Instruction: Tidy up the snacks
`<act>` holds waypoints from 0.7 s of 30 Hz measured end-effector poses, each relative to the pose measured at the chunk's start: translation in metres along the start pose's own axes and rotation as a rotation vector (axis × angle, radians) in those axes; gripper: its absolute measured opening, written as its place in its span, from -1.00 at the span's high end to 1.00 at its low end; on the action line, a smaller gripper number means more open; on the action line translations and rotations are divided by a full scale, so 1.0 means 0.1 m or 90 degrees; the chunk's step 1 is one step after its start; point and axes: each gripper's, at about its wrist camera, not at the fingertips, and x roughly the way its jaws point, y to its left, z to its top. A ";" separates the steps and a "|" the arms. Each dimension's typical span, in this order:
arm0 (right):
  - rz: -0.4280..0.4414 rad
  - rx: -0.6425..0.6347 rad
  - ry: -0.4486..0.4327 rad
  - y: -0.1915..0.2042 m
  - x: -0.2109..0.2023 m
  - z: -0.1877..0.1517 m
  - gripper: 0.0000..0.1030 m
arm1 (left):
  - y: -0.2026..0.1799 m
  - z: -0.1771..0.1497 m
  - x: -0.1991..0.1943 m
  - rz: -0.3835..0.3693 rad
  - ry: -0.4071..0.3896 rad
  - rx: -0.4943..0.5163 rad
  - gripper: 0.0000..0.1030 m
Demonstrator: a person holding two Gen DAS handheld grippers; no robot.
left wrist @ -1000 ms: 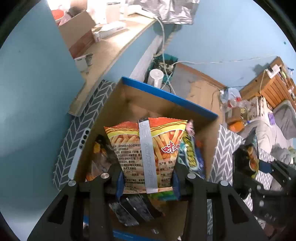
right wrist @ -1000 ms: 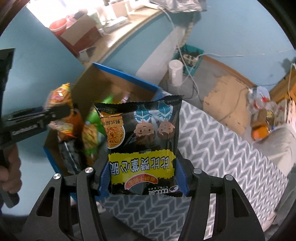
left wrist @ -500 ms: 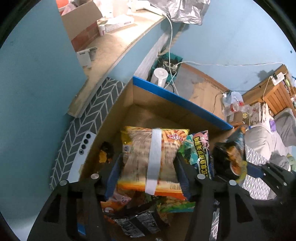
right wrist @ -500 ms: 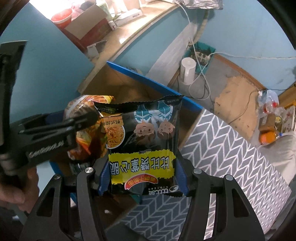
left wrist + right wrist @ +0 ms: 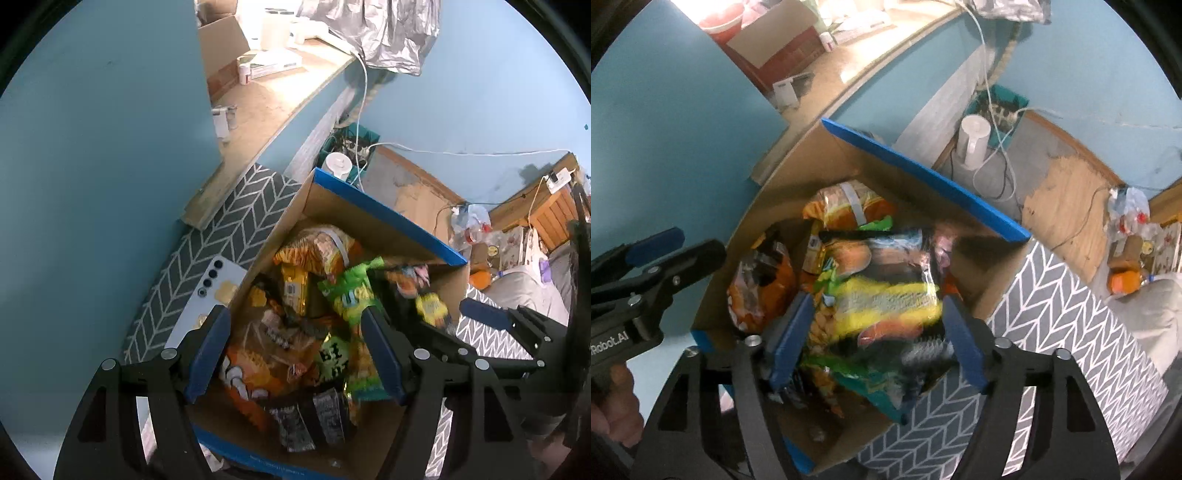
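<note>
A cardboard box with blue rims (image 5: 384, 216) (image 5: 923, 173) stands on the chevron cloth and holds several snack bags. The orange bag with a grey strip (image 5: 325, 247) (image 5: 849, 208) lies at the far end inside. My left gripper (image 5: 299, 354) is open and empty above the box's near end. My right gripper (image 5: 877, 339) is open over the box. The black and yellow noodle bag (image 5: 886, 291) is blurred between its fingers, over the other bags; I cannot tell whether it touches them. The right gripper also shows in the left wrist view (image 5: 495, 325).
A white phone (image 5: 207, 299) lies on the cloth left of the box. A wooden ledge (image 5: 266, 114) with cartons runs behind. The floor beyond has a white jug (image 5: 975, 140), cables and clutter. The grey chevron cloth (image 5: 1071, 332) extends right.
My left gripper opened and the orange bag dropped into the box's far end. My right gripper moved over the box and opened; the noodle bag is falling from it.
</note>
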 end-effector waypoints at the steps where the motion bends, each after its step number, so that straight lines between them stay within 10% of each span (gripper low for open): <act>1: -0.003 -0.004 -0.003 0.02 -0.02 -0.01 -0.46 | 0.01 -0.02 -0.02 0.000 0.001 -0.001 -0.45; 21: -0.055 0.051 -0.098 -0.03 -0.93 -0.37 -0.56 | -0.29 -0.34 -0.71 -0.029 -0.059 0.047 -0.57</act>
